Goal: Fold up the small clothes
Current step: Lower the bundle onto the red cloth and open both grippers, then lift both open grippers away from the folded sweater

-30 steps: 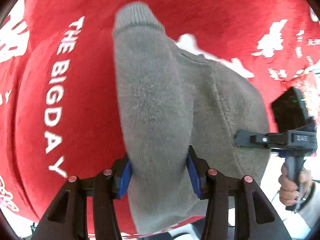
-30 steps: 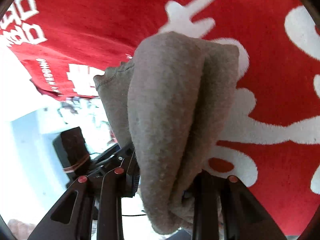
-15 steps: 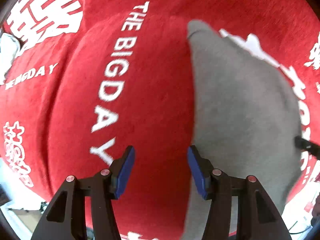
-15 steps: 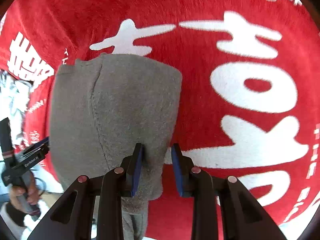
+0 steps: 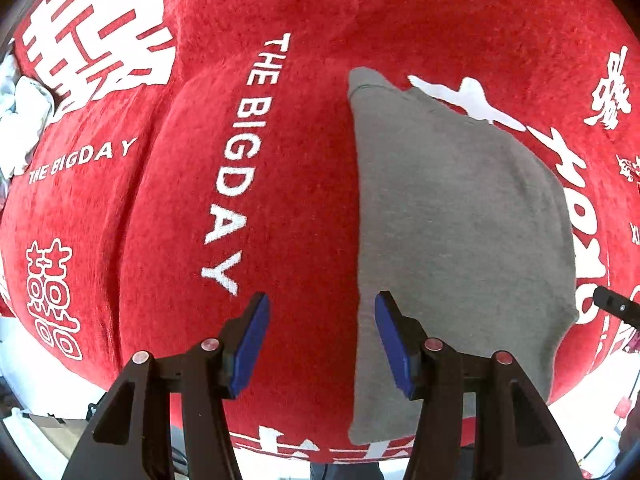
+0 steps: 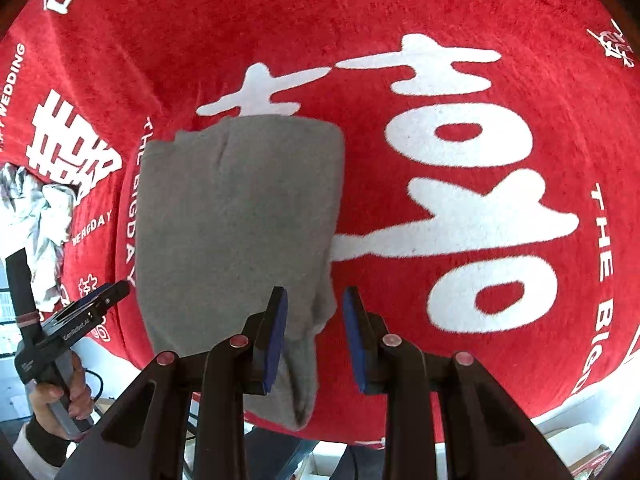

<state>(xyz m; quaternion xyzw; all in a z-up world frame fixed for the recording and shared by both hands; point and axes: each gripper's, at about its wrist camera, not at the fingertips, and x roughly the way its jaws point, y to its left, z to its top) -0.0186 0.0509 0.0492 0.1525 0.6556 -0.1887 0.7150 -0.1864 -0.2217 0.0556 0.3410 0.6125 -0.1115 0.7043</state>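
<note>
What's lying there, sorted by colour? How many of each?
Grey: 1, the folded garment
Red with white lettering: 1, the cloth underneath
White: 1, a crumpled pile at the cloth's edge
Total: 3

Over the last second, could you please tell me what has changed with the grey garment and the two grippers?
Both grippers let go: the left gripper and the right gripper each clamped the grey fleece garment a second ago; now their jaws stand open above it, and it lies folded flat. The red printed cloth underneath stayed put.
</note>
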